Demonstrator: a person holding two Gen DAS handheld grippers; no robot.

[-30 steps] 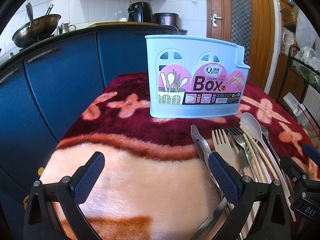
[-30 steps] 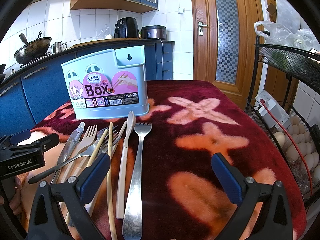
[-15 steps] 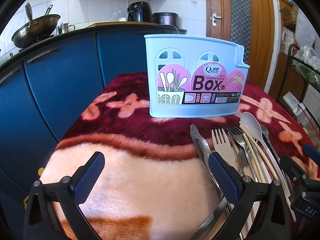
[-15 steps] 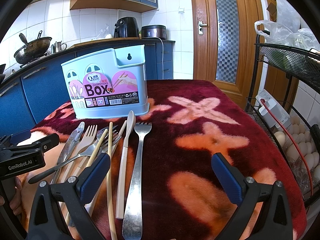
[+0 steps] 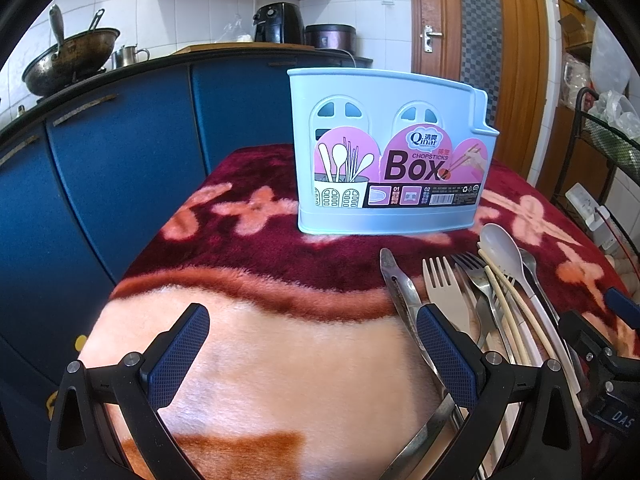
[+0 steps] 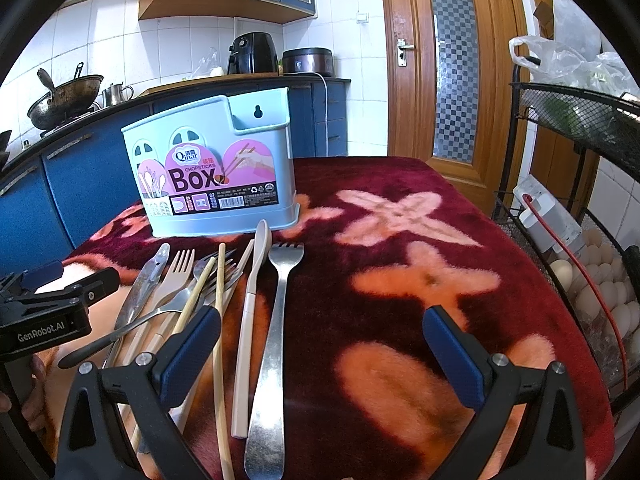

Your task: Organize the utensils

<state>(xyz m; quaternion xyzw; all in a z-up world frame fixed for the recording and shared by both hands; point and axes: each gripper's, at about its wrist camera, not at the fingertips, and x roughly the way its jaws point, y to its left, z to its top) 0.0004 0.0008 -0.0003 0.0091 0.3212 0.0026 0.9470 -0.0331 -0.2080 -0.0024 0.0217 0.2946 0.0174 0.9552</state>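
Tongs (image 5: 400, 292) lie shut and empty against the overlapping forks (image 6: 180, 276) before the chopsticks box (image 6: 216, 176), so either wide-open gripper, left gripper (image 5: 312, 344) or right gripper (image 6: 320, 344), risks dragging neighbours.

You see a soft, fuzzy blanket (image 6: 400, 216) on the table, red and peach cloth with a thick nap. The light blue box (image 6: 212, 168) looks like smooth plastic, with a shiny paper label (image 6: 208, 184) stuck on the front. The big fork (image 6: 276, 340) is dull grey metal with little scratches. The cream spoon (image 5: 500, 248) looks like smooth matt plastic. The chopsticks (image 6: 219, 320) look like pale wood. The tongs (image 5: 396, 280) are shiny metal. Your gripper pads (image 6: 192, 356) are dark blue with a fine bumpy grid.
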